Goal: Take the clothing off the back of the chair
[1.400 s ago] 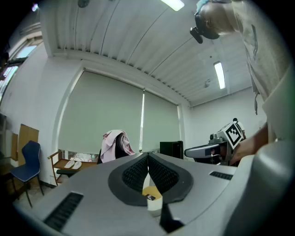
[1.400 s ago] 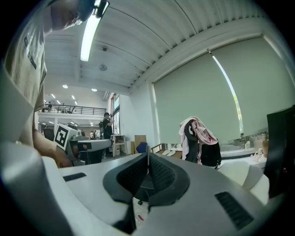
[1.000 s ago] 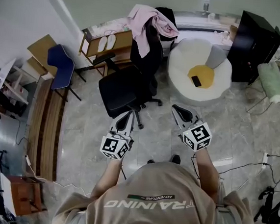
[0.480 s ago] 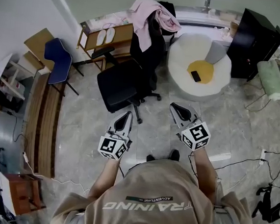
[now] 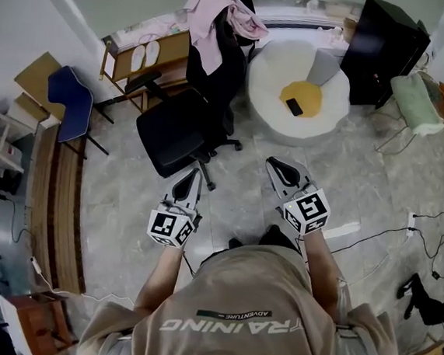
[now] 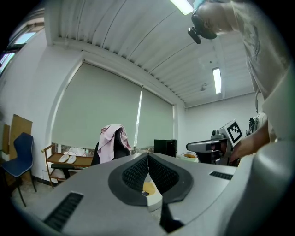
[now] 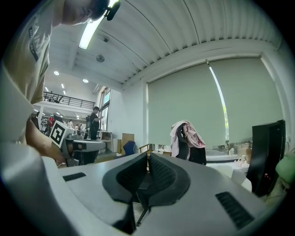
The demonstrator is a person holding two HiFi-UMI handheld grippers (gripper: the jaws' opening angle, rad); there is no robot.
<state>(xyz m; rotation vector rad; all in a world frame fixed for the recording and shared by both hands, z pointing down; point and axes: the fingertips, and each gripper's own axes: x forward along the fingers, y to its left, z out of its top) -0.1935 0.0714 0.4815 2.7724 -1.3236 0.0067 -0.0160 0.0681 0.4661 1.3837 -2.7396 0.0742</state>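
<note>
**A:** Where's the clothing?

**B:** The pink clothing (image 5: 214,14) is draped over the back of the black chair (image 5: 182,126), at the far end of the floor, left of the white round seat (image 5: 270,70).

**A:** And the tongs?

**B:** The left tongs (image 5: 190,179) and right tongs (image 5: 276,167) are both closed and empty. They're held level and aimed that way, probably because they're too far off to grab yet.

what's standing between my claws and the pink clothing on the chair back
Only the chair itself: its black seat lies between the left claw and the pink clothing draped over its back beyond. From the right claw the floor looks open up to the chair; the white round seat sits off to the right.
</note>
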